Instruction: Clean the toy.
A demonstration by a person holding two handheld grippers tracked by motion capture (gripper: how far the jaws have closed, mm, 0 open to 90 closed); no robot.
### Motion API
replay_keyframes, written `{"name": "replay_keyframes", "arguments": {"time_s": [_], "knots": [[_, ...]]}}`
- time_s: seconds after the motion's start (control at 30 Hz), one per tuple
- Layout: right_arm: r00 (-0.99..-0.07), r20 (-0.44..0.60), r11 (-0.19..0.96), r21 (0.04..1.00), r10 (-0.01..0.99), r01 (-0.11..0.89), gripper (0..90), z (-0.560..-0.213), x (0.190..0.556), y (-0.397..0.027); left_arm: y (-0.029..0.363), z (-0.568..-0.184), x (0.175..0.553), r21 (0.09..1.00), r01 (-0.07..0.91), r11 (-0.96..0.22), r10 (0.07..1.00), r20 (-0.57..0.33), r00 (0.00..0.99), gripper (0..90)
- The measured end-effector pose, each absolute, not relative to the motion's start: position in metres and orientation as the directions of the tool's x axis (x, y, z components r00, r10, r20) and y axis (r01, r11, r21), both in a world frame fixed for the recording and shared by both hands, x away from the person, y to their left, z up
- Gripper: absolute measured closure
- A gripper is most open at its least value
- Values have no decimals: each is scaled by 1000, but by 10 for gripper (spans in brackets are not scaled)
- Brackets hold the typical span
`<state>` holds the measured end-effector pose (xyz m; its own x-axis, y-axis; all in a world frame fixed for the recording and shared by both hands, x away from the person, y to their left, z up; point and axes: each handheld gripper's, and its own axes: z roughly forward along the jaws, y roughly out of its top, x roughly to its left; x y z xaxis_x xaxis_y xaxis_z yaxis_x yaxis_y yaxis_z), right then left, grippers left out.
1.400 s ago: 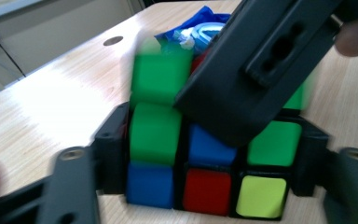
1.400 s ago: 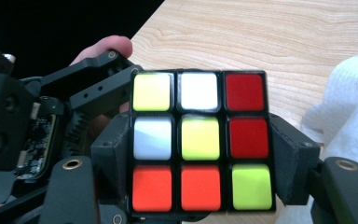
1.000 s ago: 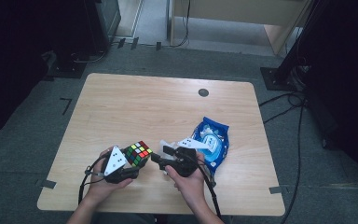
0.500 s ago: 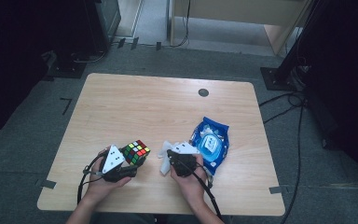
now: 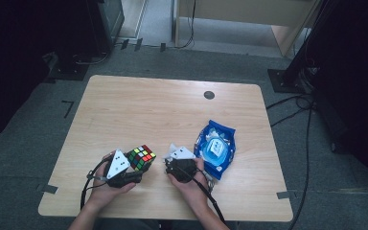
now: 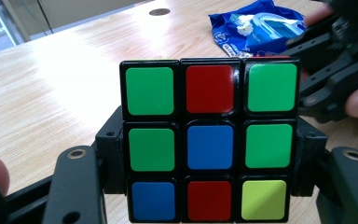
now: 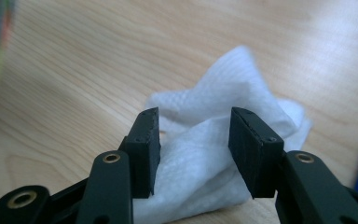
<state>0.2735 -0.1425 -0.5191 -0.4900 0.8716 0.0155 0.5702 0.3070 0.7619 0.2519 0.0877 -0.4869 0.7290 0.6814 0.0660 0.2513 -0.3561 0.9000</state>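
Note:
A scrambled Rubik's cube (image 5: 142, 157) is clamped between the jaws of my left gripper (image 5: 139, 165), near the table's front left. In the left gripper view the cube (image 6: 209, 140) shows green, red, blue and yellow tiles, with the left gripper (image 6: 209, 161) shut on its sides. My right gripper (image 5: 170, 160) hangs low over a crumpled white wipe (image 5: 172, 148) just right of the cube. In the right gripper view its jaws (image 7: 193, 140) have just been opening. The wipe (image 7: 223, 93) lies on the wood beneath and between them, and the pads do not press on it.
A blue pack of wet wipes (image 5: 215, 149) with its lid up lies right of my right hand, also far off in the left gripper view (image 6: 256, 25). The wooden table (image 5: 148, 105) has a small round cap (image 5: 209, 95) at the back. Cables trail off its front edge.
My right gripper has sunk toward the table and drawn a little away from the cube, and the wipe now rests on the wood. The left gripper and the cube have stayed put.

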Motion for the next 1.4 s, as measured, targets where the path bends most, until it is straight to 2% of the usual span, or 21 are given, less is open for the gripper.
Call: {"name": "replay_keyframes", "arguments": {"time_s": [0.1,0.27,0.33,0.5,0.67,0.77,0.83,1.07,1.27,1.4], "knots": [[-479,18,296,765,878,571,616,-519,274,-144,88,-487,252,900,250,-356,679,66,731,337],[-455,22,272,775,890,571,845,-521,275,-152,86,-487,250,900,247,-360,671,65,739,338],[-475,40,280,764,879,582,882,-519,277,-157,86,-487,250,899,243,-363,666,68,743,337],[-528,88,294,748,845,595,895,-511,274,-162,84,-487,250,900,244,-362,663,65,746,337],[-579,168,168,861,798,480,895,-472,259,-166,82,-489,250,897,239,-371,649,67,758,338],[-661,246,94,896,709,434,894,-455,250,-162,77,-490,246,899,224,-376,623,67,779,338],[-691,271,86,896,671,435,894,-453,247,-156,73,-489,243,904,199,-379,597,74,799,338],[-706,366,28,877,606,479,893,-457,246,-146,62,-491,236,901,171,-399,545,83,834,338],[-745,340,44,896,573,443,892,-450,239,-140,67,-489,237,909,167,-382,556,81,827,339],[-712,323,53,891,623,451,891,-454,242,-147,77,-484,241,919,177,-353,580,67,812,339]]}}
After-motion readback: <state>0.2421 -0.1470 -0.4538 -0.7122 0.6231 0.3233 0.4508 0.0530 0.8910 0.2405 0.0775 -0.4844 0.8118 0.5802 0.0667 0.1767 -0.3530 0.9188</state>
